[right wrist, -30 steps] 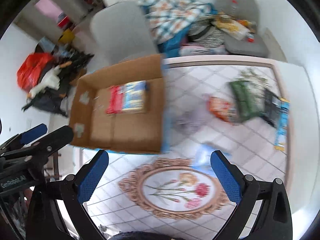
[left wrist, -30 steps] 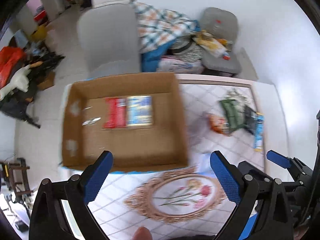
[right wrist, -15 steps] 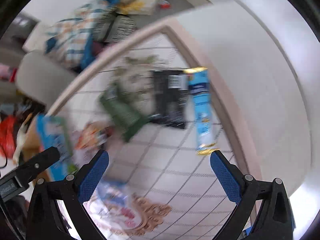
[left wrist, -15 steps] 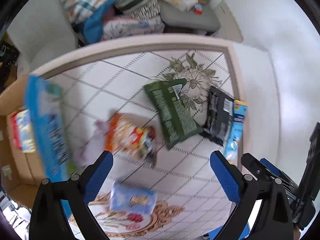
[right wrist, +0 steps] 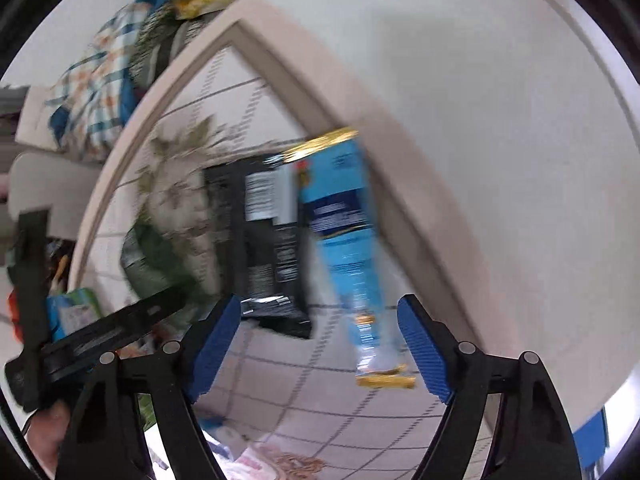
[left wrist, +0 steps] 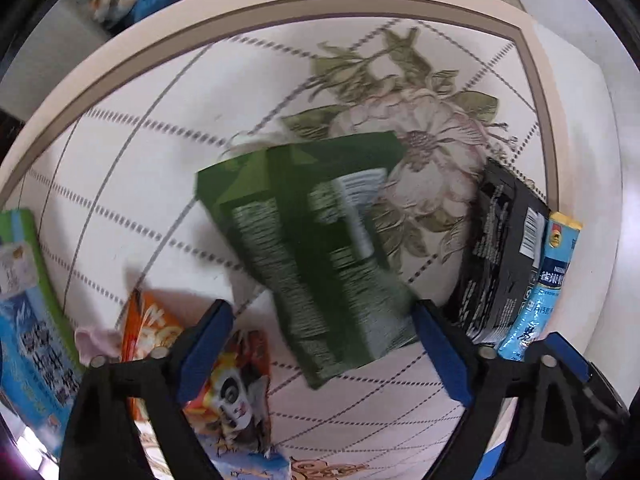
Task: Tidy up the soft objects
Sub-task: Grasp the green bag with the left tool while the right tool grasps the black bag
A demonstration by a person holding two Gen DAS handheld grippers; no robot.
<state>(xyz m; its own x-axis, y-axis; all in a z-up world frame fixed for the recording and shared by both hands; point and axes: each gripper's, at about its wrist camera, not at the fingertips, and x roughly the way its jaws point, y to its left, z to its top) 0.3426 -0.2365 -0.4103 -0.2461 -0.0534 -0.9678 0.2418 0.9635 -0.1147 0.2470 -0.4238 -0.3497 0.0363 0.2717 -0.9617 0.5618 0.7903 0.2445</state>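
Observation:
A green snack pouch lies flat on the floral tablecloth, just ahead of my open, empty left gripper. To its right lie a black pouch and a long blue packet. An orange snack bag lies under the left finger. In the right wrist view my open, empty right gripper hovers above the blue packet and the black pouch; the green pouch lies further left.
A blue-green box edge stands at the left. The table's beige border and a white wall run along the right. A cluttered chair with a plaid cloth sits behind the table. The left gripper's body shows at lower left.
Both grippers have swung right, away from the cardboard box, and come down closer to the packets. The left now faces the green pouch, the right the blue packet.

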